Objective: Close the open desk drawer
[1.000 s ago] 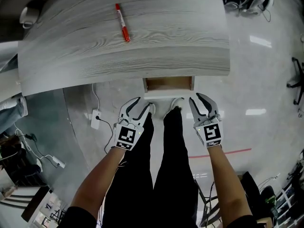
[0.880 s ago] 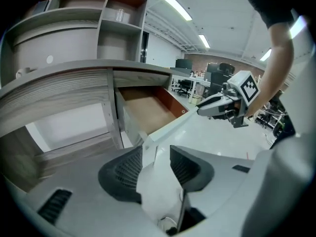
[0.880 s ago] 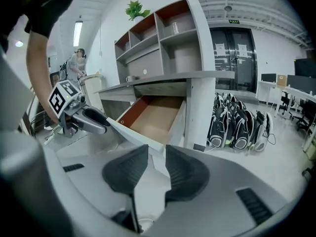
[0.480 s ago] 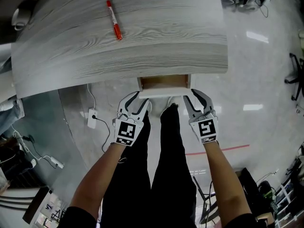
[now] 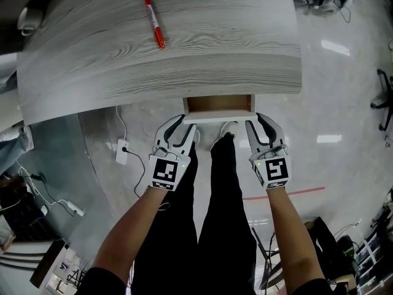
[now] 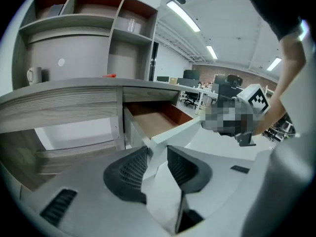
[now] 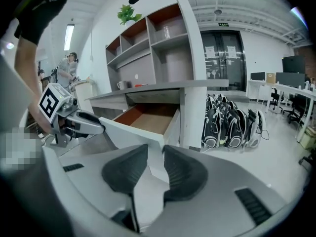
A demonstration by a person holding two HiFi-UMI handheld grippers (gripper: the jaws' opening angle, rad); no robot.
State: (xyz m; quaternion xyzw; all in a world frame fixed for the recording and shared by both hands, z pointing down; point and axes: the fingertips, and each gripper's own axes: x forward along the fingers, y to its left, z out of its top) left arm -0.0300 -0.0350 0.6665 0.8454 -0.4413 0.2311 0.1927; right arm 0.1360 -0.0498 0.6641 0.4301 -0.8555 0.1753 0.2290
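Note:
The desk drawer (image 5: 220,106) stands open under the grey wood desk top (image 5: 184,48), its brown inside empty and its white front panel (image 5: 220,119) facing me. My left gripper (image 5: 180,129) is at the panel's left corner and my right gripper (image 5: 261,126) at its right corner. In the left gripper view the left gripper's (image 6: 157,154) jaws are closing, with the corner of the panel (image 6: 182,130) in line with their gap and not clamped. The right gripper (image 7: 155,154) stands open, with the panel's other end (image 7: 128,130) just past its fingertips.
A red pen (image 5: 155,22) lies on the desk top. The person's legs (image 5: 215,214) stand just below the drawer. A white plug block (image 5: 121,149) with cables lies on the floor at left. A shelf unit (image 7: 163,38) rises behind the desk, and bags (image 7: 232,125) stand to its right.
Both grippers have come forward to the drawer front's corners, the left one more. The left jaws look slightly narrower. The drawer sticks out about as far as before.

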